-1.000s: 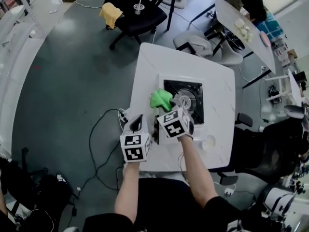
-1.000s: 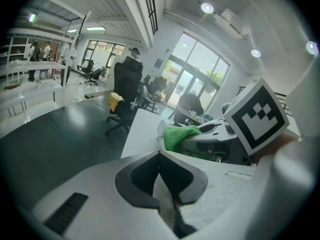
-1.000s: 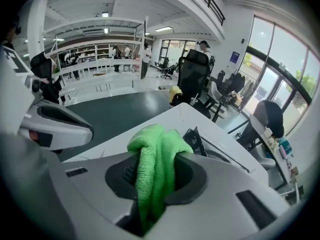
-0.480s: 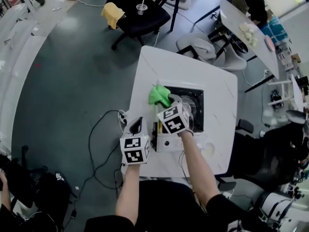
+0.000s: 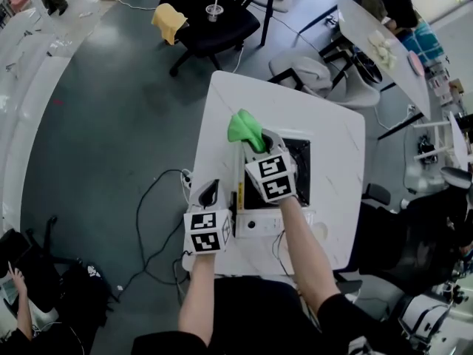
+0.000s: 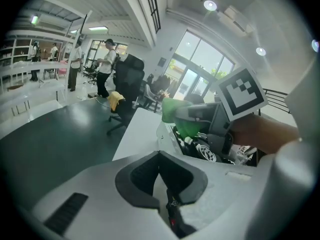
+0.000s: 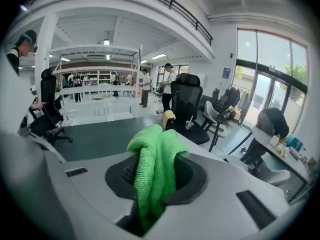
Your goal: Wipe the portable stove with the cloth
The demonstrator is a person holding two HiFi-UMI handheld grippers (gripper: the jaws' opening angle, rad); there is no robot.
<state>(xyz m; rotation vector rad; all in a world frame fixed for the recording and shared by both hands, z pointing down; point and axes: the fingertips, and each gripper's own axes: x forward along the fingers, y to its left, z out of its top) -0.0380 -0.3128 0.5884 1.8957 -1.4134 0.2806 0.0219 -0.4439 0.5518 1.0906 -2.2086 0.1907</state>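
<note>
The right tongs are clamped on the green cloth. In the right gripper view a fold of it is pinched between the dark pads and bunches up above them. In the head view the cloth sits at about eleven o'clock from the portable stove, over that corner of the stove and the white bench. Whether it touches either surface cannot be told.

The stove lies near the middle of the bench, its black top towards twelve o'clock and its pale front panel towards six o'clock, nearest the person.

The left tongs are at about eight o'clock from the stove, over the bench's edge and apart from the cloth. Their pads are closed together with nothing between them.

At twelve o'clock beyond the bench stands a black office chair with a cup on its seat and a yellow cloth over its side. Dark cables trail on the floor at nine o'clock.
</note>
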